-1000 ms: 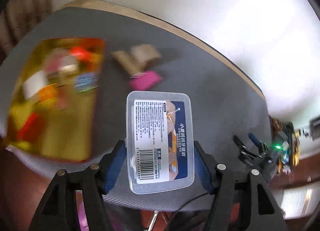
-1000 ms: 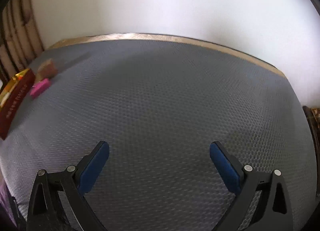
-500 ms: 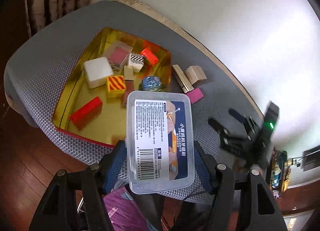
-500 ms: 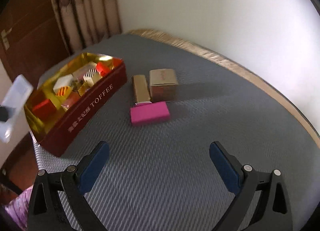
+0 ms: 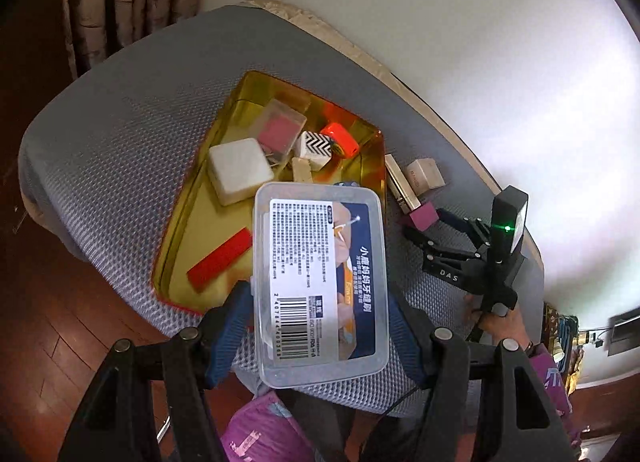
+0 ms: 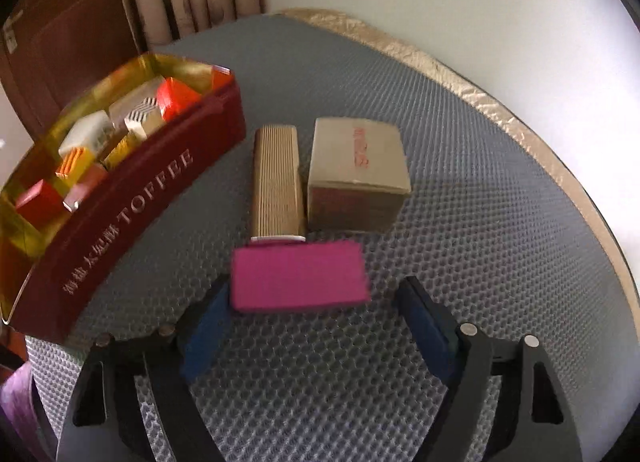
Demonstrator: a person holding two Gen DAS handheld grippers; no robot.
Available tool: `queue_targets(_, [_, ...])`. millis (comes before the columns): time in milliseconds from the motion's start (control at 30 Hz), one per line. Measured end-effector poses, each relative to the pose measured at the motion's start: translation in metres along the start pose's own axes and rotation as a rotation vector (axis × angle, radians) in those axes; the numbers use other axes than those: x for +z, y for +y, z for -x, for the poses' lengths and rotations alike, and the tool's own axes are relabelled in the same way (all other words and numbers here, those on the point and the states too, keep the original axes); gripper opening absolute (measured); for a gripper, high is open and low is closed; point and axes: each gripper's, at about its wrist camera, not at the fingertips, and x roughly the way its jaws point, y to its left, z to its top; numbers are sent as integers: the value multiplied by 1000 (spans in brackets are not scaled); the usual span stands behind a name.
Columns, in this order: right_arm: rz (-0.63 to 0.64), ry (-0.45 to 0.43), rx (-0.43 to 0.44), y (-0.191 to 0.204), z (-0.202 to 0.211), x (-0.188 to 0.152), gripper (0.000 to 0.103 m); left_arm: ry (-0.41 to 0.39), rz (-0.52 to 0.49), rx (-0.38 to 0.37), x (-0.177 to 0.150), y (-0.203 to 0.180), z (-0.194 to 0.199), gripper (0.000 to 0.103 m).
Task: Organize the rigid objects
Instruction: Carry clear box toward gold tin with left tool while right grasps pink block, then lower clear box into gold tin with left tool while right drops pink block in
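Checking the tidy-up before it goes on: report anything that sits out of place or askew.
Three items lie loose on the grey mat outside the toffee tin: a magenta block, a ribbed gold case and a beige carton. Inside the tin the pieces are jumbled, several tilted. Nothing looks spilled or damaged.

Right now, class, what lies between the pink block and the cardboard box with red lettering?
Nothing: in the right wrist view only bare grey mat separates the pink block from the cardboard box; the gold ribbed case lies beside them.
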Motion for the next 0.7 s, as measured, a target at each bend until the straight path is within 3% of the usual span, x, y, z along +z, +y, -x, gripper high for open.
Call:
queue_targets(67, [-7, -1, 3, 0, 1, 1, 57, 8, -19, 3, 4, -7, -5, 67])
queue_targets(200, [3, 2, -11, 4, 6, -2, 57, 13, -78, 56, 11, -23, -27, 67])
queue_targets(467, [-104, -50, 10, -7, 42, -26, 57, 24, -171, 184, 14, -36, -59, 67])
queue_targets(600, [-135, -79, 18, -7, 61, -30, 57, 22, -177, 191, 11, -30, -62, 67])
queue_targets(700, [-137, -115, 24, 2, 79, -27, 57, 26, -162, 152, 6, -25, -60, 67])
